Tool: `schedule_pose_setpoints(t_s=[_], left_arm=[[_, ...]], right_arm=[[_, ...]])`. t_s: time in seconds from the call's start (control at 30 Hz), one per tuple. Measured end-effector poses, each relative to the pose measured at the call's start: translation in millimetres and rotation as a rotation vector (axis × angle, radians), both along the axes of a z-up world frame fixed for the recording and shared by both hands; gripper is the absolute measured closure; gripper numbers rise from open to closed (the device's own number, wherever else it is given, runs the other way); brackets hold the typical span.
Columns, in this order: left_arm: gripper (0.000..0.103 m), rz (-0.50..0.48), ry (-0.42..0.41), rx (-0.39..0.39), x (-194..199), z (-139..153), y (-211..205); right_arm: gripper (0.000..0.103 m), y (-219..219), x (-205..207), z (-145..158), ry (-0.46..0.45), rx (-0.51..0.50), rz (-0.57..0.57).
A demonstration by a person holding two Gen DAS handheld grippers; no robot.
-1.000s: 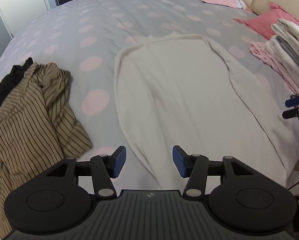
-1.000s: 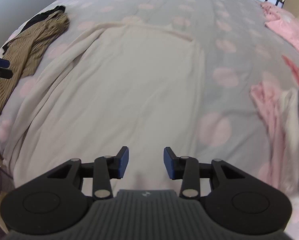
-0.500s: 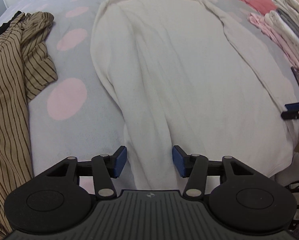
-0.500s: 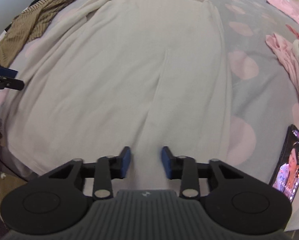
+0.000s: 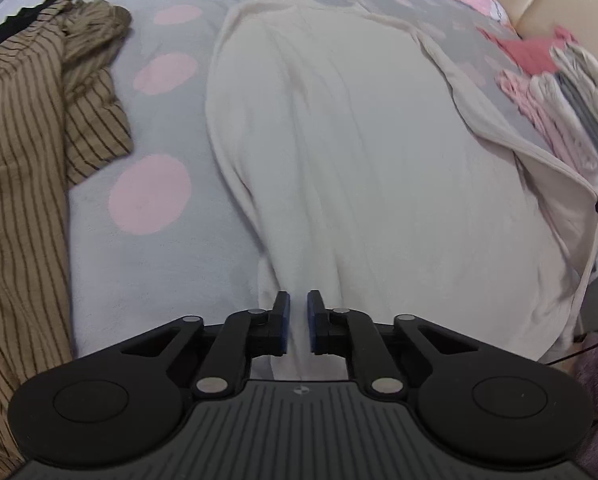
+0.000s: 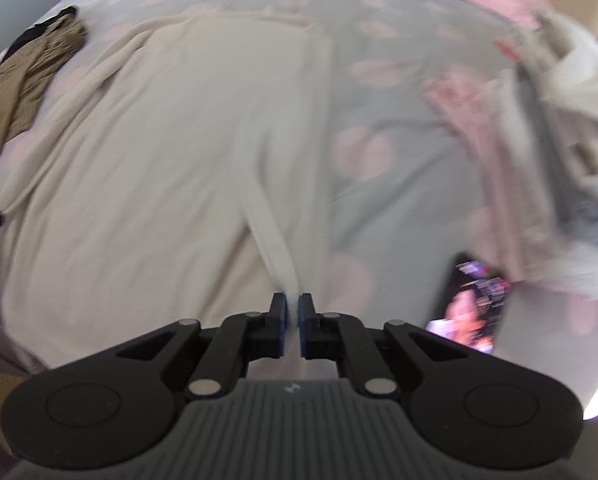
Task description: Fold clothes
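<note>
- Cream garment lies spread flat on the dotted bed, its near hem at 6 o'clock, laid out for folding.
- Left gripper and right gripper each have jaws clenched on that hem, apparently to lift it together.
- Striped shirt waits at 9 o'clock; folded stack at 2 o'clock.

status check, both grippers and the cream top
Left gripper and right gripper both pinching cream top's near hem. Top flat on bed. Phone beside right gripper.
</note>
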State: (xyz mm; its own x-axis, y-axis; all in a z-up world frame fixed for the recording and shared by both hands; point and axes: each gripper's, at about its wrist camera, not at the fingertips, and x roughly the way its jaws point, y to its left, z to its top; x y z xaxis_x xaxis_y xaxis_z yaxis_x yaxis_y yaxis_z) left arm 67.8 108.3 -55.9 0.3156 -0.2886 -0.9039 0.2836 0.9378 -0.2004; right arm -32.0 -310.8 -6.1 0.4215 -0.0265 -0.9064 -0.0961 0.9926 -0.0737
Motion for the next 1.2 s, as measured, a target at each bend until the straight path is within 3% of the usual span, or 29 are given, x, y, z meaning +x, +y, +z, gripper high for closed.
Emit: schedule_pose_setpoints(t_s=[0.17, 0.27, 0.33, 0.37, 0.5, 0.57, 0.6, 0.67, 0.77, 0.93, 1.0, 1.1, 1.2], left_arm=[[0.100, 0.071, -0.016, -0.044, 15, 24, 22], [0.100, 0.103, -0.021, -0.060, 20, 25, 28], [0.100, 0.093, -0.009, -0.064, 21, 20, 26], [0.098, 0.087, -0.003, -0.066, 22, 18, 25], [0.071, 0.040, 0.018, -0.049, 17, 6, 12], [0.062, 0.016, 0.023, -0.038, 13, 0, 6], [0.060, 0.004, 0.031, -0.032, 12, -3, 3], [0.059, -0.019, 0.047, -0.020, 8, -9, -4], [0.059, -0.055, 0.068, 0.014, 3, -20, -14], [0.063, -0.067, 0.068, 0.083, 0, -31, -23], [0.082, -0.069, 0.076, 0.067, 0, -32, -22], [0.093, -0.078, 0.067, 0.066, -2, -28, -21], [0.095, -0.050, 0.055, 0.043, -3, -19, -14]], right_arm=[[0.096, -54, 17, 20, -0.028, -0.140, -0.102], [0.096, -73, 29, 18, -0.049, -0.289, -0.135], [0.096, -81, 36, 12, -0.036, -0.328, -0.147], [0.096, -84, 38, 8, -0.024, -0.328, -0.152], [0.095, -85, 42, -5, 0.015, -0.336, -0.131], [0.094, -84, 42, -9, 0.023, -0.327, -0.123], [0.090, -85, 41, -9, 0.024, -0.323, -0.124], [0.074, -88, 39, -7, 0.019, -0.306, -0.134], [0.070, -89, 32, -1, -0.003, -0.259, -0.157], [0.061, -80, 26, 7, -0.041, -0.196, -0.170], [0.060, -71, 25, 9, -0.046, -0.187, -0.144], [0.060, -56, 24, 9, -0.050, -0.178, -0.095], [0.060, -40, 24, 10, -0.055, -0.181, -0.040]])
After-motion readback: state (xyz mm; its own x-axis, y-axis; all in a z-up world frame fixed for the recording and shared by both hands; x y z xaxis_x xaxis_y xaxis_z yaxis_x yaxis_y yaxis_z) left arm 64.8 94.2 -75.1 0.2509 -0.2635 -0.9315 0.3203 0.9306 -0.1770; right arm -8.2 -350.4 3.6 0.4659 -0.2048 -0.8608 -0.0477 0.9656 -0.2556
